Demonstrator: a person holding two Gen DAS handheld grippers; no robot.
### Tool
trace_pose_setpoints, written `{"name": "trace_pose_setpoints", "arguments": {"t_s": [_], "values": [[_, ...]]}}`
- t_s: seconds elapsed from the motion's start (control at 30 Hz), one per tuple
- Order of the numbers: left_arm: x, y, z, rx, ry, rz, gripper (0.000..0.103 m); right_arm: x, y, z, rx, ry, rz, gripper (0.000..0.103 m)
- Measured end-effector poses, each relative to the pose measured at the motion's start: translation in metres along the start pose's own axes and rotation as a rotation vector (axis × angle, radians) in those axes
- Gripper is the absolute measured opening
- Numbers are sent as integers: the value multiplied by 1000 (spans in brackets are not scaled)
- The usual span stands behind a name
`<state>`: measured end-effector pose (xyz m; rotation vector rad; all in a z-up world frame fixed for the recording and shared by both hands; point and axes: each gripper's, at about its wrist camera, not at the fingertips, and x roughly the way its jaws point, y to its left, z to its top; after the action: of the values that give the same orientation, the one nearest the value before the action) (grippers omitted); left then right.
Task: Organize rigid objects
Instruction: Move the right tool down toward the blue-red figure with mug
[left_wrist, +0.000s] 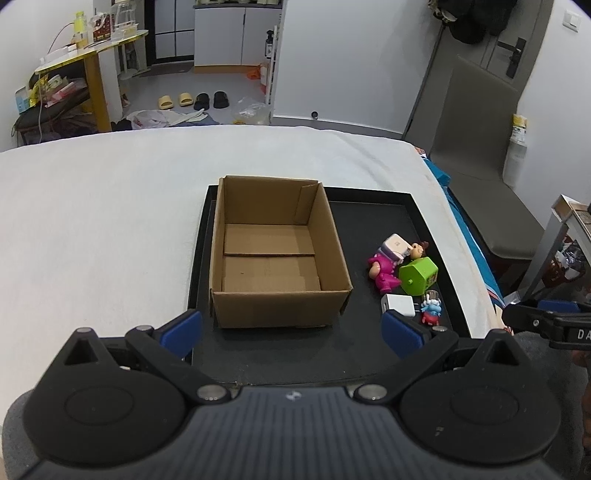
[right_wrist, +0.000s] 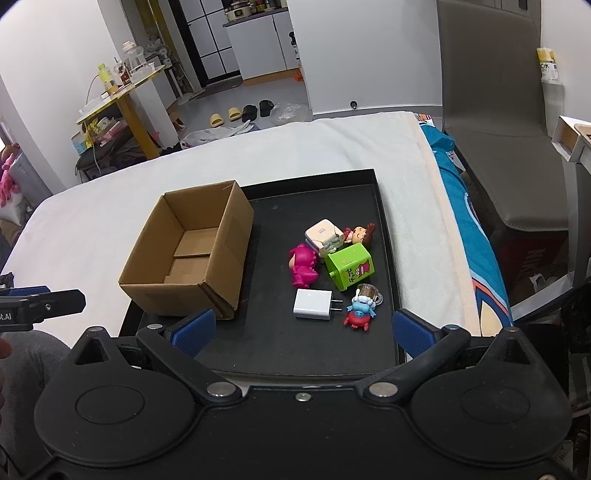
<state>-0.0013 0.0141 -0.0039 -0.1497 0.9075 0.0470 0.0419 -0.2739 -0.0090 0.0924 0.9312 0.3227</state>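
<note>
An empty open cardboard box (left_wrist: 273, 254) (right_wrist: 192, 251) stands on the left part of a black tray (left_wrist: 376, 218) (right_wrist: 332, 192). To its right lie a pink figure (right_wrist: 304, 267) (left_wrist: 384, 269), a green cube toy (right_wrist: 351, 267) (left_wrist: 419, 275), a white charger with prongs (right_wrist: 313, 304) (left_wrist: 399, 305), a cream block (right_wrist: 322, 232), a small doll (right_wrist: 360, 234) and a blue-and-red figure (right_wrist: 360, 312) (left_wrist: 430, 312). My left gripper (left_wrist: 291, 330) is open and empty, just short of the box's near wall. My right gripper (right_wrist: 301, 330) is open and empty, just short of the charger.
The tray lies on a white cloth-covered table (left_wrist: 92, 206). A grey chair (right_wrist: 509, 122) stands past the table's right edge, above a teal cloth (right_wrist: 465, 221). A yellow side table (left_wrist: 88, 55) with clutter and slippers (left_wrist: 192, 99) on the floor are far behind.
</note>
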Motion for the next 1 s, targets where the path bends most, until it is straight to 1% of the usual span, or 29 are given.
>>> {"name": "trace_pose_setpoints", "arguments": {"t_s": [0.17, 0.27, 0.43, 0.57, 0.67, 0.73, 0.87, 0.9, 1.0], "values": [[7, 2, 2, -23, -9, 22, 102, 5, -3, 0, 3, -11, -5, 102], [12, 6, 5, -64, -3, 24, 101, 7, -7, -1, 16, -21, -5, 99], [19, 11, 8, -97, -24, 63, 100, 19, -18, -1, 65, -4, 5, 89], [28, 19, 12, -144, -24, 93, 99, 28, -28, 2, 118, 14, 13, 88], [35, 24, 16, -172, -17, 109, 95, 36, -35, 6, 152, 23, 15, 82], [41, 26, 17, -186, -12, 127, 90, 43, -39, 9, 182, 38, 18, 74], [51, 33, 21, -236, -6, 169, 84, 55, -49, 14, 249, 58, 26, 72], [54, 35, 22, -249, -2, 177, 83, 59, -52, 16, 267, 63, 22, 69], [62, 39, 24, -272, 14, 196, 75, 68, -59, 18, 317, 81, 11, 65]]}}
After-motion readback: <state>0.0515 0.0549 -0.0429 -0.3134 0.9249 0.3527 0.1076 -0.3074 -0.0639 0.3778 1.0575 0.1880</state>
